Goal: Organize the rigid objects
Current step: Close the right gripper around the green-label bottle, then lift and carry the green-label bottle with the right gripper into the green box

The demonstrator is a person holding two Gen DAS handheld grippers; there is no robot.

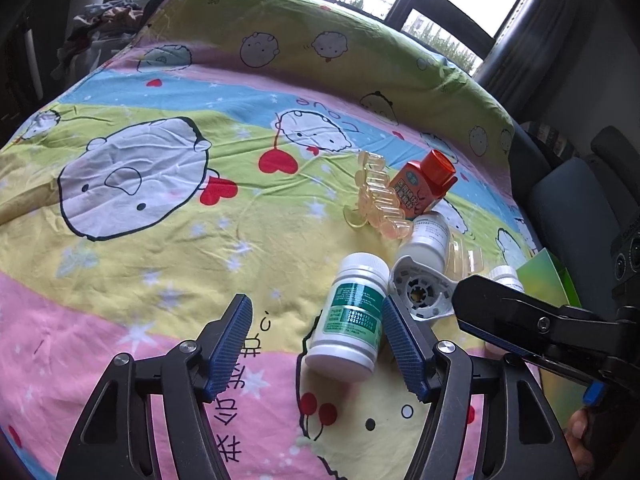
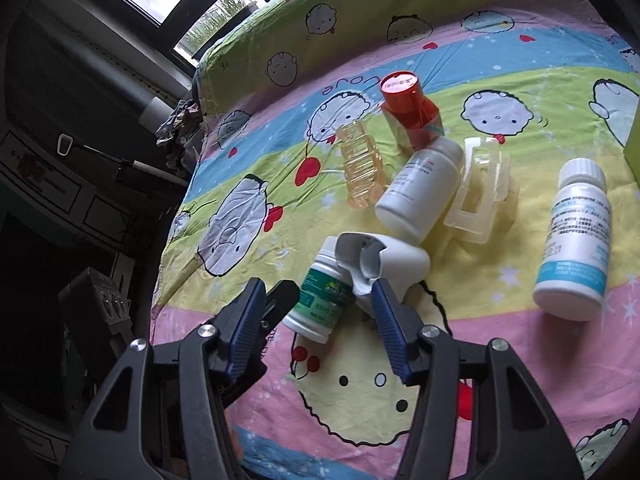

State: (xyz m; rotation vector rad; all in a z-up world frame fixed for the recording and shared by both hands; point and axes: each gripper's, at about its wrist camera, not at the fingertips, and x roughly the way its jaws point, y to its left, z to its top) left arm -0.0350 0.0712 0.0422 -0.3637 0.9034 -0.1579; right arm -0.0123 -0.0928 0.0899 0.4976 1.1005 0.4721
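Left gripper [image 1: 316, 344]: fingers spread, green-labelled white bottle [image 1: 348, 320] lying on the cartoon bedsheet [image 1: 160, 240] just ahead, its side against the right-hand pad [image 1: 402, 350]; left-hand pad clear, no pinch. Right gripper [image 2: 316, 320]: fingers spread, same bottle's base between the tips, white plastic piece [image 2: 384, 260] touching the right-hand pad. Amber hair claw [image 2: 360, 168] and orange-capped bottle [image 2: 412, 112] well beyond both.
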